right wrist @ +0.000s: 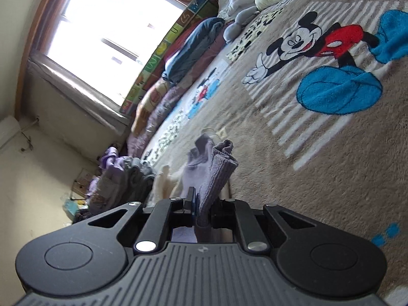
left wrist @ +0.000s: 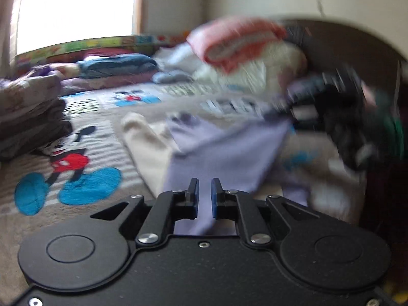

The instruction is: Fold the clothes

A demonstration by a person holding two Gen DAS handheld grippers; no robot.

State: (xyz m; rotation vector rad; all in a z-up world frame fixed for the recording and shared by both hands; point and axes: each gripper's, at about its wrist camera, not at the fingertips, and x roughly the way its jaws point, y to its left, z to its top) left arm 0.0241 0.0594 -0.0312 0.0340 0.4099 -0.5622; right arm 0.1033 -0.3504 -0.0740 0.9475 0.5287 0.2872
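1. Plush grey-brown blanket (right wrist: 318,178) with a cartoon mouse print covers the bed under both my views; folded bedding (left wrist: 119,67) sits stacked along the window side.
2. Lilac garment (left wrist: 224,150) lies stretched above the blanket between my two tools, over a cream cloth (left wrist: 148,142).
3. My right claw (right wrist: 202,201) pinches a ribbed lilac edge of it, bunched up past the fingers.
4. My left claw (left wrist: 204,196) is nearly pressed together, a narrow gap showing; lilac fabric runs beneath it; I cannot tell if it is pinched.
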